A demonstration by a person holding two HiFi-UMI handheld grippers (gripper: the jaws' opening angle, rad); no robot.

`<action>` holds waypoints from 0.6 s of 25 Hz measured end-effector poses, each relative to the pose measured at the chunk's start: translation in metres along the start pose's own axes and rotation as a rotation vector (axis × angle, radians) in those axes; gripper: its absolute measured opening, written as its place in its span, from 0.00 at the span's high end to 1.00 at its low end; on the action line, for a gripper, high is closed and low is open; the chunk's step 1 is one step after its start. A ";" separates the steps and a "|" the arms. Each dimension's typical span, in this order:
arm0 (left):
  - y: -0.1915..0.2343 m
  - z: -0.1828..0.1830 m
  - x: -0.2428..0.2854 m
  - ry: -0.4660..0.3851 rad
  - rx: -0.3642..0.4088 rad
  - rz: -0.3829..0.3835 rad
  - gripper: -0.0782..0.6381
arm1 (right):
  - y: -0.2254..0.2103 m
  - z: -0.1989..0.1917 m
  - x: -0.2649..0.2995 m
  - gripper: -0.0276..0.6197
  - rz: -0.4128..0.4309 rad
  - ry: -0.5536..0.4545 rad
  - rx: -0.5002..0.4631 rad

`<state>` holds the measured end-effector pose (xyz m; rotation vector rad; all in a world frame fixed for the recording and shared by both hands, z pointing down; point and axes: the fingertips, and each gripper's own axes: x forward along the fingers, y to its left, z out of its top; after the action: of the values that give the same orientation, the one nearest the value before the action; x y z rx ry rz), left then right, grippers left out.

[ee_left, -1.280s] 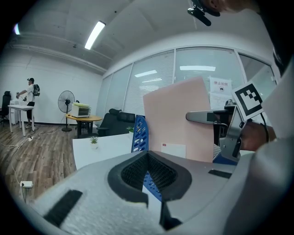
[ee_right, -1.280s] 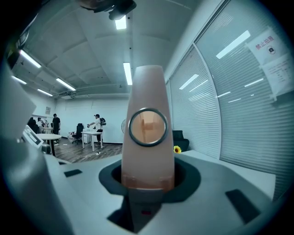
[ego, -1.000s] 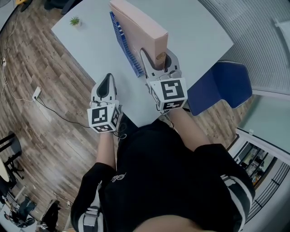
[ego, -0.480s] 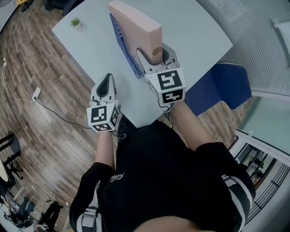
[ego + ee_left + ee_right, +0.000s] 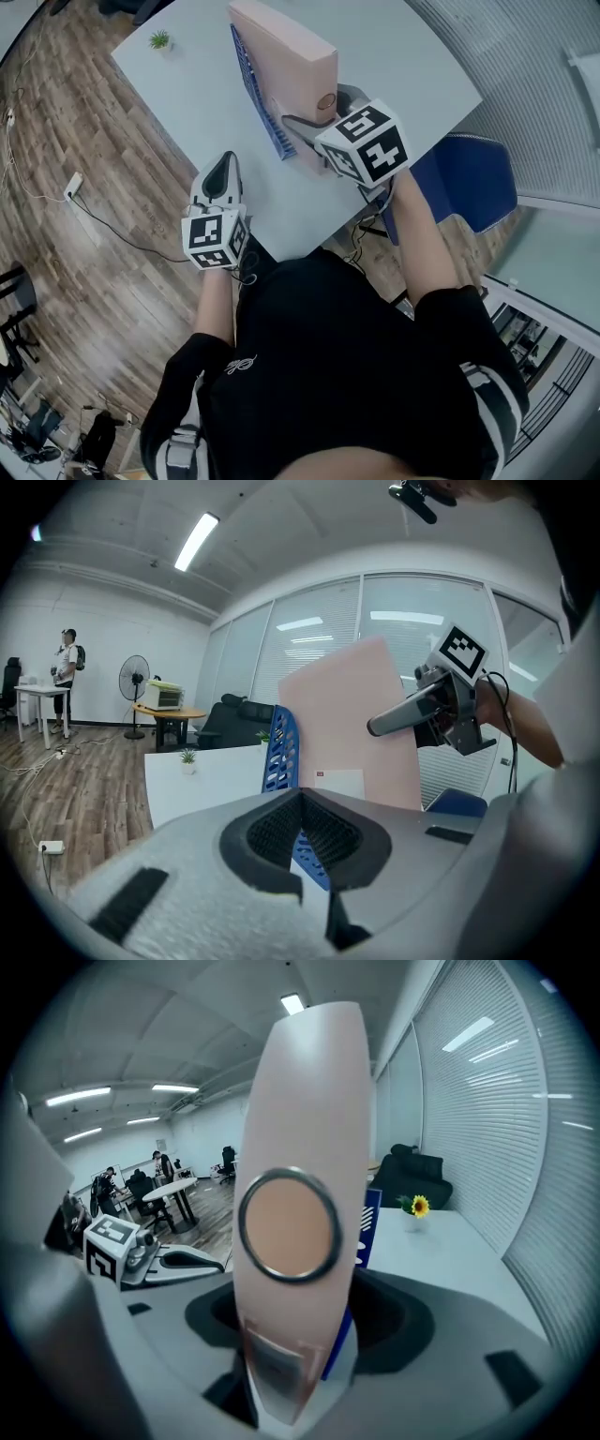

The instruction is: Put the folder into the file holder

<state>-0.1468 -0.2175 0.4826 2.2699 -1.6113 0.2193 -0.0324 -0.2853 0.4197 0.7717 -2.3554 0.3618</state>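
Folder [image 5: 286,52], pink, stands upright in the blue file holder [image 5: 255,89] on the white table [image 5: 187,94], so the placing looks done; right gripper [image 5: 321,108] straddles its near spine, jaws just opening and clear of it; only backing away seems left; left gripper [image 5: 223,161] rests near-left, jaws together, empty.

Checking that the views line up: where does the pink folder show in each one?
Head view: pink folder at top centre, standing upright.
Left gripper view: centre right, broad face showing.
Right gripper view: dead centre, spine-on and close.
Shared landmark: blue file holder alongside the folder.
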 end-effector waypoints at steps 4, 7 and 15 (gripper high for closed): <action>0.002 -0.001 -0.003 0.006 -0.005 0.018 0.89 | -0.009 -0.001 -0.005 0.60 -0.033 0.001 0.054; -0.002 -0.003 -0.006 0.008 -0.009 0.024 0.89 | -0.014 -0.001 -0.013 0.67 -0.079 -0.070 0.109; -0.001 -0.005 -0.003 0.019 0.004 0.023 0.89 | -0.011 -0.005 -0.026 0.71 -0.218 -0.300 0.187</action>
<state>-0.1462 -0.2126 0.4862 2.2462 -1.6292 0.2492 -0.0073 -0.2804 0.4080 1.2346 -2.5015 0.3988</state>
